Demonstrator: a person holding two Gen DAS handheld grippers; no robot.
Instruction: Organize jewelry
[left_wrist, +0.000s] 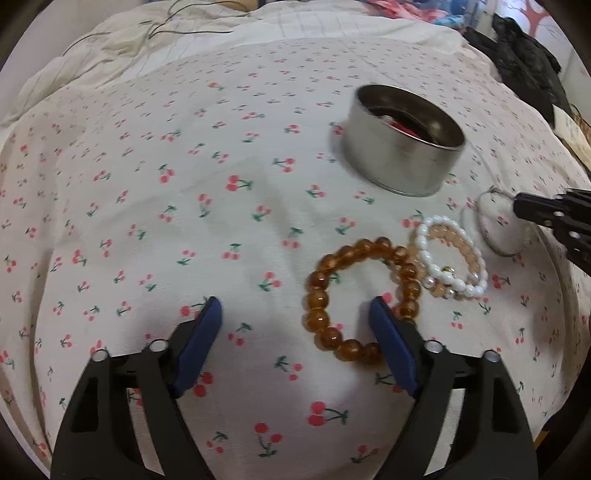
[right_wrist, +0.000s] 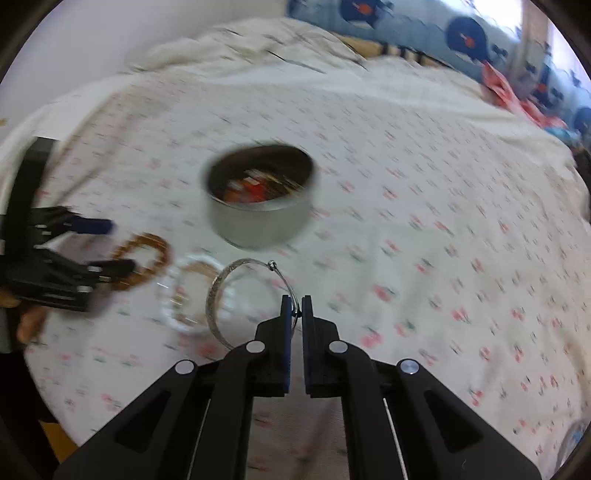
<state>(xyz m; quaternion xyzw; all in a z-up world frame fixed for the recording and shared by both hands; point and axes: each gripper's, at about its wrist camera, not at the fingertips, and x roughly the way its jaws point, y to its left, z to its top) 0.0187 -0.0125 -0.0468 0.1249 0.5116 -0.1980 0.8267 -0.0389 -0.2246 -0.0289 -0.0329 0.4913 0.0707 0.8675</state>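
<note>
An amber bead bracelet (left_wrist: 332, 291) lies on the cherry-print sheet (left_wrist: 147, 221), with a white bead bracelet (left_wrist: 448, 254) and a pale peach one overlapping it to the right. My left gripper (left_wrist: 295, 314) hangs open over the amber bracelet's left part, its right pad inside the loop. A round metal tin (left_wrist: 402, 155) with red items inside stands beyond. My right gripper (right_wrist: 296, 306) is shut on the wire of a thin silver bangle (right_wrist: 221, 295), which hangs tilted just off the sheet, near the tin (right_wrist: 258, 199). The same bangle (left_wrist: 495, 229) shows at the right edge of the left wrist view.
A rumpled cream blanket (left_wrist: 147, 48) lies at the far side of the bed. Dark clothing (left_wrist: 528, 62) is heaped at the far right. A blue-patterned wall and pink fabric (right_wrist: 509, 88) border the bed. A hand (right_wrist: 29, 321) holds the left gripper.
</note>
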